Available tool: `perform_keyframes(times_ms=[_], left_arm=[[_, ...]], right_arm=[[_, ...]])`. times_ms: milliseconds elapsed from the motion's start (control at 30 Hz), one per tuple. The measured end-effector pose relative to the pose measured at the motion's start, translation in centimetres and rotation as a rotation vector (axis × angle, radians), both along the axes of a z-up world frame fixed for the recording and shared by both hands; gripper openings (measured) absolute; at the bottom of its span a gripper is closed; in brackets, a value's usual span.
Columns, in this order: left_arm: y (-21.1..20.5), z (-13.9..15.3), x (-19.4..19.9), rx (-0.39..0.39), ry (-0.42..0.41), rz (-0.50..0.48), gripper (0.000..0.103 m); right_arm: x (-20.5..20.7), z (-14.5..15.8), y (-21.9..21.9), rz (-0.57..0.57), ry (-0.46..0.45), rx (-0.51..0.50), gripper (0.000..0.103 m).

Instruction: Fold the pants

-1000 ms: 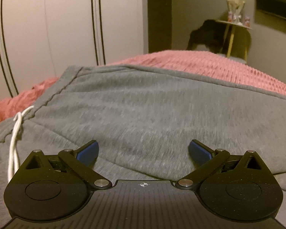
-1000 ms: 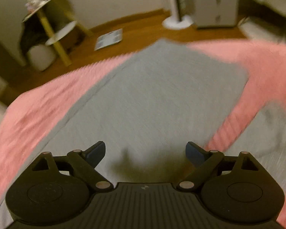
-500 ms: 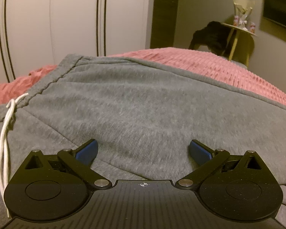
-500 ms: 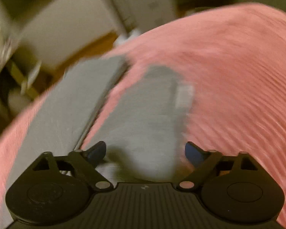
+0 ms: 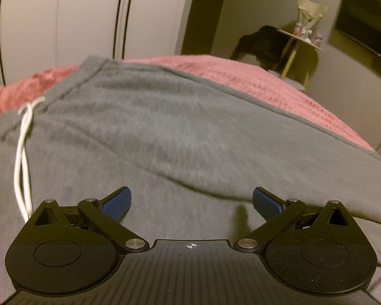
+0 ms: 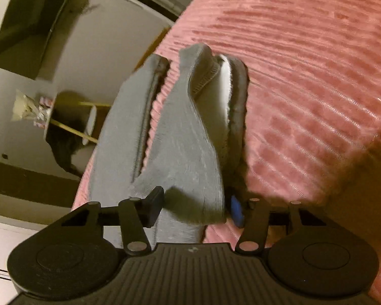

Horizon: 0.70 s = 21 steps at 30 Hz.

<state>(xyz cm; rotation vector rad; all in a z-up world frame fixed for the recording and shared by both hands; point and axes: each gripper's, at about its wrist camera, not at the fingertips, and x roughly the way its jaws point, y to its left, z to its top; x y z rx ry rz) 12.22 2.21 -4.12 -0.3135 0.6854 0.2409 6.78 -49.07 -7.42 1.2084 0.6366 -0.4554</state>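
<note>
Grey sweatpants (image 5: 177, 132) lie spread over a pink bedspread (image 5: 241, 76), their waistband and white drawstring (image 5: 22, 152) at the left. My left gripper (image 5: 191, 202) hovers just above the cloth below the waistband, open, with nothing between its blue pads. In the right wrist view, the near pant leg (image 6: 188, 147) is bunched into a raised fold with its cuff turned up, and the other leg (image 6: 122, 132) lies flat beside it. My right gripper (image 6: 194, 207) straddles that fold with its jaws closing. The left pad touches the cloth, while the right pad sits a sliver off it.
The bed's pink cover (image 6: 304, 89) drops off at an edge on the right. Beyond the bed stand a white wardrobe (image 5: 63, 25), a small yellow-legged side table (image 5: 299, 38) with a dark garment (image 5: 264, 43) draped beside it, and a wall screen (image 5: 363, 25).
My right gripper swung down and rolled from over the flat pants onto one leg's end; its jaws went from wide to half closed around a fold. My left gripper drew back slightly, still open.
</note>
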Motion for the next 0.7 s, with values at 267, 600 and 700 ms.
perform_keyframes(times_ms=[267, 600, 700], left_arm=[[0.3, 1.0, -2.8, 0.025, 0.028, 0.019, 0.103], [-2.0, 1.2, -4.5, 0.143, 0.108, -0.073, 0.103], [-2.9, 1.2, -4.9, 0.182, 0.118, -0.114, 0.103]], right_arm=[[-3.6, 6.5, 0.0, 0.128, -0.065, -0.390, 0.008], [-10.0, 6.8, -5.6, 0.018, 0.299, -0.860, 0.001], [-11.1, 4.9, -7.8, -0.054, 0.329, -0.708, 0.005]])
